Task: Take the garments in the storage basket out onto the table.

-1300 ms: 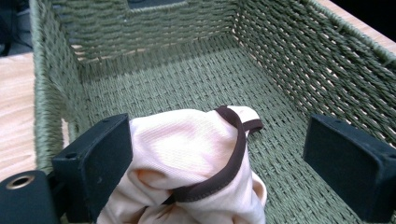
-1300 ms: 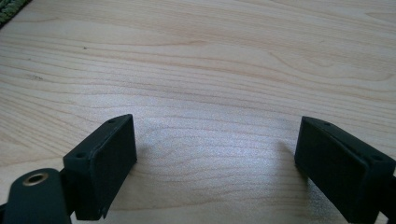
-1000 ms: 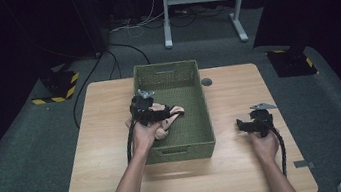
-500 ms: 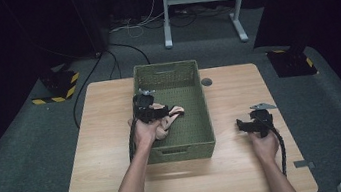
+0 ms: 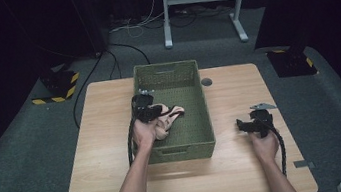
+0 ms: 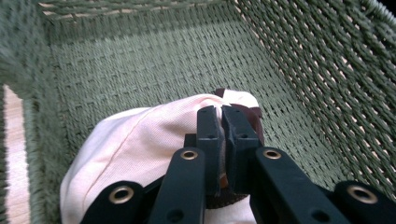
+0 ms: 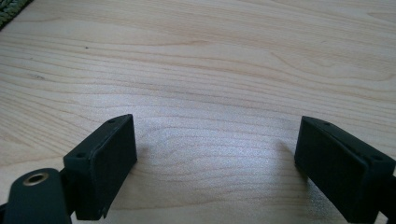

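Cap pinched in the basket

The pink cap (image 6: 140,154) lies in the near left part of the green basket (image 5: 200,142). The left gripper (image 6: 222,116) has just been closing and now pinches its fabric near the brown-edged brim, probably to lift it out. The right gripper (image 7: 215,154) idles over bare table (image 7: 233,60) right of the basket, its jaws wide apart and empty, out of the way.
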Tool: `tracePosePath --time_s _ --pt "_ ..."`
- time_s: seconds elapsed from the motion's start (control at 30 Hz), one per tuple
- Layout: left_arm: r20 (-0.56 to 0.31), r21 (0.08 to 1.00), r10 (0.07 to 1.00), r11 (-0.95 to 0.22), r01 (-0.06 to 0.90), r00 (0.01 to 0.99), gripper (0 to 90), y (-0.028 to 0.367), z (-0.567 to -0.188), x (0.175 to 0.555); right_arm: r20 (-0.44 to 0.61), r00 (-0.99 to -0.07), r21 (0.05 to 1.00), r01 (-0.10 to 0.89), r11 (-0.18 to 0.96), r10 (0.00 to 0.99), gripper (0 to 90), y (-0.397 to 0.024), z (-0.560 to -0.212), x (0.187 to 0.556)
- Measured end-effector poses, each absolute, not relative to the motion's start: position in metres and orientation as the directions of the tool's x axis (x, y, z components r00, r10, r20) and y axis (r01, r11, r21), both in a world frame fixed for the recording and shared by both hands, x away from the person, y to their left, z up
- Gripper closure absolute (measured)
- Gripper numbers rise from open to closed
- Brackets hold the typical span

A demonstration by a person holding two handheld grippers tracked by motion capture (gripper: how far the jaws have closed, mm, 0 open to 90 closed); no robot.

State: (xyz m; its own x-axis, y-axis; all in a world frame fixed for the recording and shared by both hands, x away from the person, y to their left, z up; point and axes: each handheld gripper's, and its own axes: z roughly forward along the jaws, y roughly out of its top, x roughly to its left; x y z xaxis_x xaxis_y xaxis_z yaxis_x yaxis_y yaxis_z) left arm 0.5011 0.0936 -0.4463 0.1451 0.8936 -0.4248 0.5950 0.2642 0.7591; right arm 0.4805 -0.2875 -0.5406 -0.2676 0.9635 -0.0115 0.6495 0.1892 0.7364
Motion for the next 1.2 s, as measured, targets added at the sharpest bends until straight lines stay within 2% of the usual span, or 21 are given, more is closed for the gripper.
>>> tracePosePath --time_s 0.73,1.2 --pt "-0.469 0.824 0.857 0.338 0.454 0.213 87.4 0.103 -0.418 0.485 -0.011 -0.268 0.736 0.65 0.189 0.963 12.4 -0.288 -0.541 0.481" --pt "-0.477 0.844 0.834 0.346 0.409 0.278 87.3 0.103 -0.392 0.476 -0.011 -0.268 0.736 0.65 0.189 0.963 12.4 -0.288 -0.541 0.481"
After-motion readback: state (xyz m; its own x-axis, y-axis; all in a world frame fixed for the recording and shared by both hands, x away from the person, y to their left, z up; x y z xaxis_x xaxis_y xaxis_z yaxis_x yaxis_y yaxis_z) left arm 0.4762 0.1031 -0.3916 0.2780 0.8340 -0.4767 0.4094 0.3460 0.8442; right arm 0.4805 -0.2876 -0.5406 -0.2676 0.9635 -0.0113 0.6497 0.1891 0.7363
